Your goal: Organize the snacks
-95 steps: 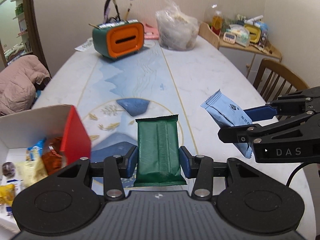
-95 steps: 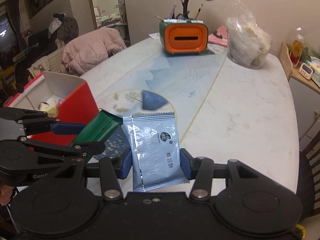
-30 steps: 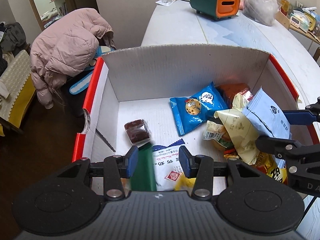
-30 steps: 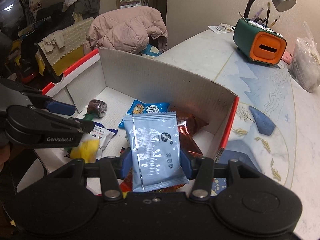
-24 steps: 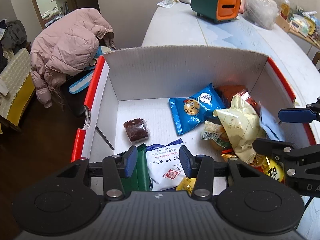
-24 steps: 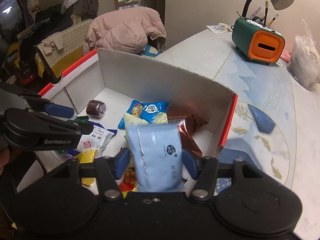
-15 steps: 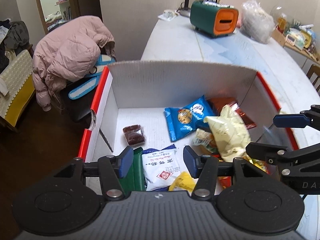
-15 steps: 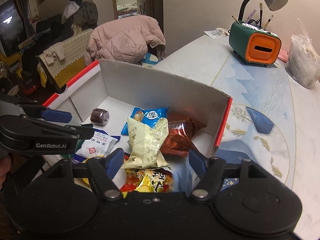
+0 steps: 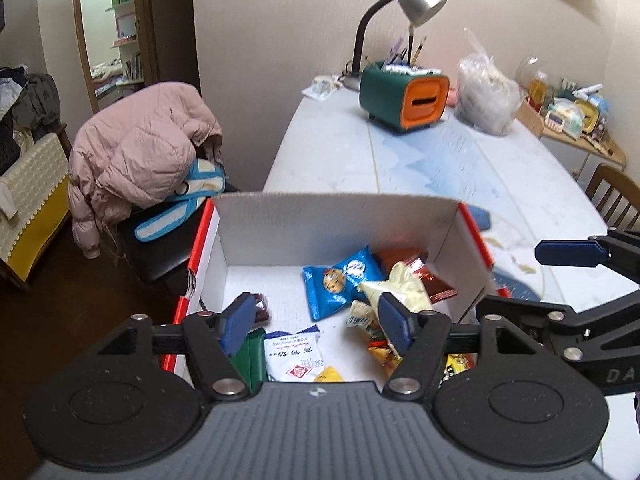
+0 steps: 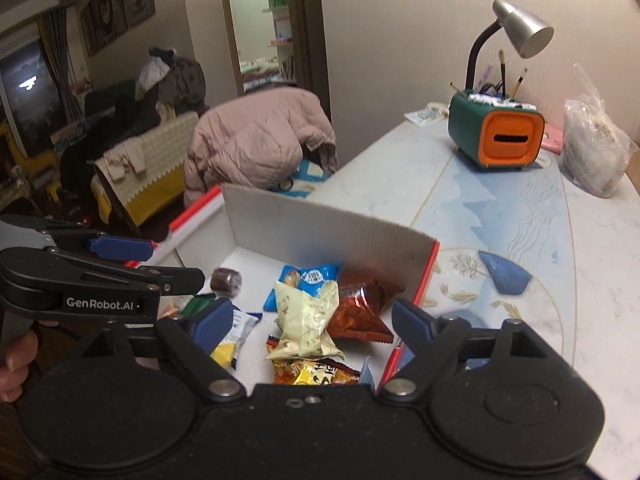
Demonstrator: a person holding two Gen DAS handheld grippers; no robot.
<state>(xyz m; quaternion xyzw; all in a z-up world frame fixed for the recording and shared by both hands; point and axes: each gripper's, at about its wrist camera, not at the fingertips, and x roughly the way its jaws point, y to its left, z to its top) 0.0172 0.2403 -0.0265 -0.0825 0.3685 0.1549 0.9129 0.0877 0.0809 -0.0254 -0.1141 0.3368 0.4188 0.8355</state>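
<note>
Both packets are now lying in the box (image 9: 340, 216), dropped from the grippers.
Left gripper (image 9: 316, 322) and right gripper (image 10: 312, 320) are opening wide, empty, hovering above the snacks (image 10: 304, 316).

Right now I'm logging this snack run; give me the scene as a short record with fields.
container: cardboard box, open top, on the table
contents: green packet, blue cookie packet, cream packet, orange-brown packet, others
left gripper: jaws opening, nothing between them
right gripper: jaws opening, nothing between them
background: green-orange holder, desk lamp
</note>
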